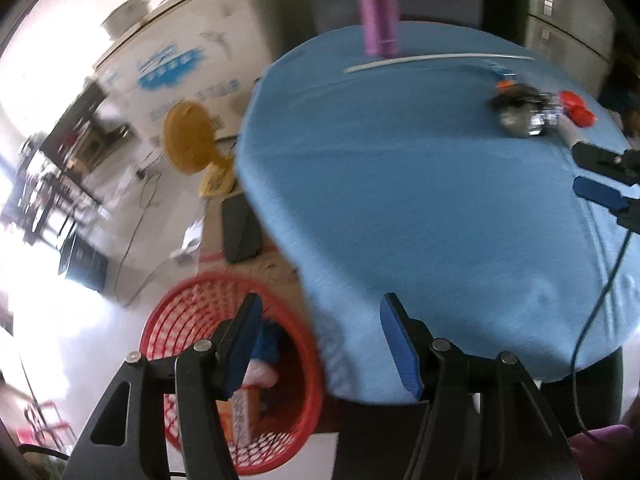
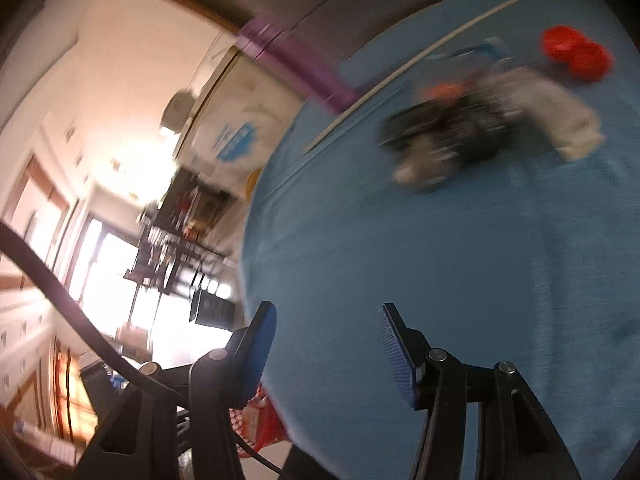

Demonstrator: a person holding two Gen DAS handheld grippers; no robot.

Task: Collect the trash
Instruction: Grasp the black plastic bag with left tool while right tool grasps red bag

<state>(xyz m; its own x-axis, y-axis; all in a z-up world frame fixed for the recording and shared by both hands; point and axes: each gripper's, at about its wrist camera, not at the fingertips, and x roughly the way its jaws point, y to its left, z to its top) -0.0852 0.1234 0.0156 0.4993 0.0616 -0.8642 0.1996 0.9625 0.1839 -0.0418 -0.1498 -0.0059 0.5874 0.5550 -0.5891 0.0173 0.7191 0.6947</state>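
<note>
Both grippers are spread wide with nothing between their blue pads. From the left wrist view, the left gripper point(image 1: 320, 344) sits at the bottom of the frame, its left finger over a red basket point(image 1: 192, 300) on the floor and its right finger over the near edge of a table with a blue cloth point(image 1: 420, 208). Inside the basket lie a few blurred items, among them something blue and something pale pink. At the right edge of the same frame the right gripper point(image 1: 588, 176) reaches in over the cloth.

On the far right part of the table lies a heap of trash point(image 1: 524, 110), dark and shiny with an orange bit on it, and just beside it a red piece point(image 1: 576, 108). A long white stick point(image 1: 436, 60) lies across the cloth at the top, and a purple bottle point(image 1: 378, 8) stands upright just behind it.

From the right wrist view, the right gripper point(image 2: 326, 344) hangs over the near cloth, well apart from the trash in the upper right, which is too blurred to sort out. A pale crumpled piece point(image 2: 556, 116) touches the dark heap.
</note>
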